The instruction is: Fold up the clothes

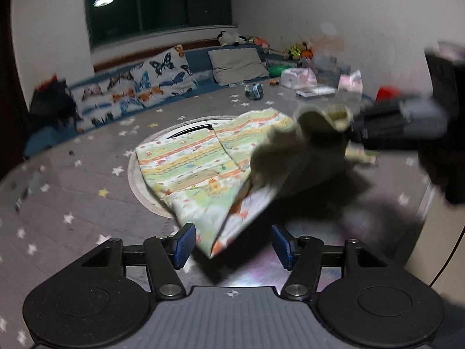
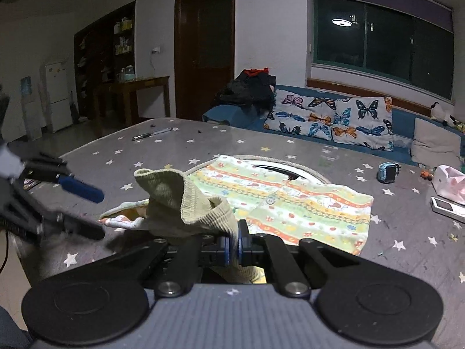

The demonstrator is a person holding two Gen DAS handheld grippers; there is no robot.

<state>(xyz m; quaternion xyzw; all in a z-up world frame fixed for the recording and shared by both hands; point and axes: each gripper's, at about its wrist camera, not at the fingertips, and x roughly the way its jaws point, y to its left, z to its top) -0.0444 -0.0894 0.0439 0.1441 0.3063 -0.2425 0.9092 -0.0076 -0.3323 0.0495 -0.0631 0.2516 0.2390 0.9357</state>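
Left wrist view: the grey star-patterned table (image 1: 72, 192) fills the scene, with a striped children's garment (image 1: 191, 163) spread flat across a round mat (image 1: 139, 186) near its middle. One corner of that garment hangs between the blue pads of the left gripper (image 1: 232, 245), whose jaws stand apart, gripping nothing. In the right wrist view, the right gripper (image 2: 232, 247) is clenched on the garment's ribbed beige cuff (image 2: 186, 200), lifted just in front of it.
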